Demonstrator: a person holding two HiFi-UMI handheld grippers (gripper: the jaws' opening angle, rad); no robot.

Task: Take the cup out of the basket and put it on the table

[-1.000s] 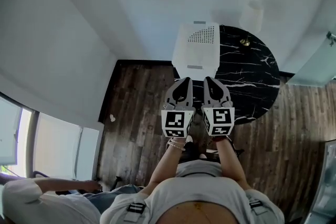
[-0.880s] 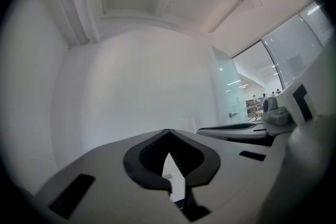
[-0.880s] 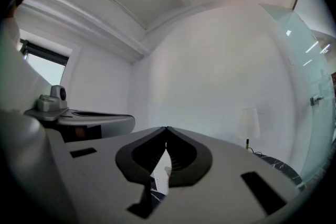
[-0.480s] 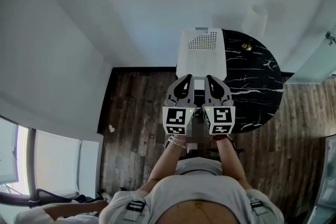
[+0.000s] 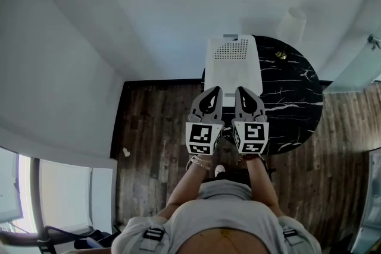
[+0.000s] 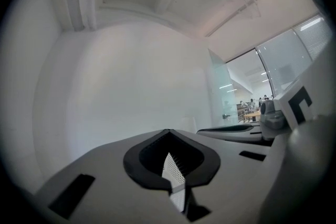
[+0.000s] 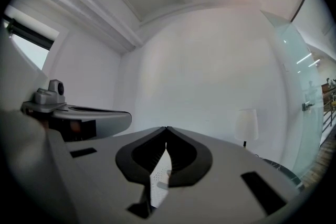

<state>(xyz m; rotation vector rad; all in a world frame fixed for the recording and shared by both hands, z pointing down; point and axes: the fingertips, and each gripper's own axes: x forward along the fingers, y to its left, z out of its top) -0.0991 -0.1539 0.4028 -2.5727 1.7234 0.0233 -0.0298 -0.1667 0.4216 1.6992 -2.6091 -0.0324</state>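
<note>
Left gripper (image 5: 215, 90) and right gripper (image 5: 239, 90), side by side, both closed, empty. Just beyond, a white basket (image 5: 232, 65) on a black table (image 5: 292, 98).

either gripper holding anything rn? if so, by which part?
Nothing is held. The left gripper and the right gripper both have their jaws closed together with nothing between them.

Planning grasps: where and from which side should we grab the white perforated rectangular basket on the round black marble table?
Likely the near short wall's top rim of the white perforated rectangular basket on the round black marble table, coming from the person's side: that end faces both grippers. The left gripper and right gripper are shut; open one first.
</note>
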